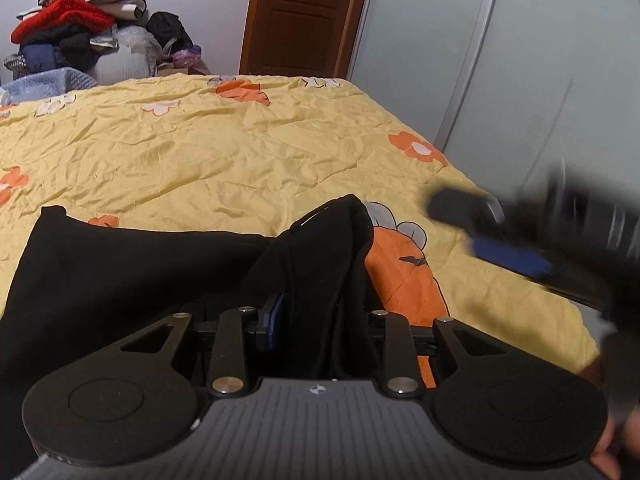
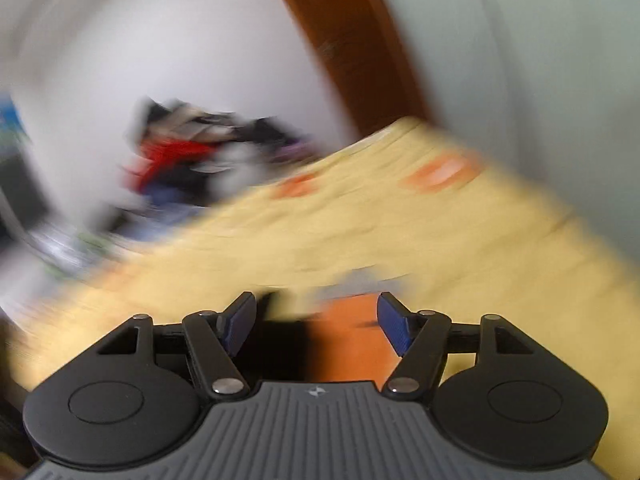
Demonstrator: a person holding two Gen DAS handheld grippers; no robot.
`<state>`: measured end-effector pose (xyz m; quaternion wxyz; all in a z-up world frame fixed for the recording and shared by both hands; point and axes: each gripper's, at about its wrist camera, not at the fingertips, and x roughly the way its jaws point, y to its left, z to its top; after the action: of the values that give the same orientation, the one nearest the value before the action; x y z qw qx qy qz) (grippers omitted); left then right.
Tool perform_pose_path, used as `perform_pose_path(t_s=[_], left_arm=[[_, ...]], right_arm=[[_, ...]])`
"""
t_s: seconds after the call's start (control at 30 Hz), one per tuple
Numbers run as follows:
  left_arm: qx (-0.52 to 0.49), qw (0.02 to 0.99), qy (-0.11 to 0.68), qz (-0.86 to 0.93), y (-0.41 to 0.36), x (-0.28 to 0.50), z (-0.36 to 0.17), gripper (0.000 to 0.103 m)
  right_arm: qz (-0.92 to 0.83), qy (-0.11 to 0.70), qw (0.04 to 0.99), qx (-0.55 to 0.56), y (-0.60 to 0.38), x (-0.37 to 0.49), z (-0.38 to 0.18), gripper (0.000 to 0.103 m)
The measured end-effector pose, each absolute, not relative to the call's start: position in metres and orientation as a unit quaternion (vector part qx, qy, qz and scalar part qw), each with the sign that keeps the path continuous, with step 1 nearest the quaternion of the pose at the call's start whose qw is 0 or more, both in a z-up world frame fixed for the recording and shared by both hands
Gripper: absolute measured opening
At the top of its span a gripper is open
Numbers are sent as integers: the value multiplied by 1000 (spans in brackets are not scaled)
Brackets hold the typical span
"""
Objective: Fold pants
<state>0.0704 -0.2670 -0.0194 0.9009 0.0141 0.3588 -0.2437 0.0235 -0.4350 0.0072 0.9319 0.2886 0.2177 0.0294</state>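
Note:
The black pants (image 1: 120, 272) lie on the yellow flowered bedspread (image 1: 240, 152), spread out to the left. A bunched fold of them rises between the fingers of my left gripper (image 1: 320, 320), which is shut on the cloth. One blue pad (image 1: 276, 320) shows at the left of the fold; the other is hidden by fabric. My right gripper (image 2: 316, 320) is open with nothing between its blue pads (image 2: 240, 320). It also appears as a blurred shape (image 1: 480, 224) at the right, above the bed and apart from the pants. The right wrist view is heavily blurred.
A tall pile of clothes (image 1: 80, 32) stands beyond the far left corner of the bed. A brown door (image 1: 300, 16) and pale sliding wardrobe panels (image 1: 520, 80) close off the back and right. A hand (image 1: 608, 452) shows at the lower right edge.

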Motion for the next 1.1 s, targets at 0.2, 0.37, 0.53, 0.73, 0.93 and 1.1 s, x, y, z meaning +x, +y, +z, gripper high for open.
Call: perform_pose_path(t_s=[0.2,0.37,0.53,0.73,0.93,1.1], left_arm=[[18,903,355,-241,-268,68,-20,30],[25,904,352,-240,-270,67,-21,30],[26,904,354,-238,-270,68,-20,31],[30,905,354,-235,-273,67,-21,31],[27,905,355,-232,-273,65,-19,31],[28,906,351,-233,-273,64,-20,31]], right_arm=[[103,277,905,305,-438,80,3,69],[121,310,889,314,-427,98,-12,67],[122,315,901,273,-416,100,-12,39],[110,307,908,262,-421,93,-6,32],[102,301,914,252,-426,89,0,26],[103,300,904,286,-433,89,-1,33]])
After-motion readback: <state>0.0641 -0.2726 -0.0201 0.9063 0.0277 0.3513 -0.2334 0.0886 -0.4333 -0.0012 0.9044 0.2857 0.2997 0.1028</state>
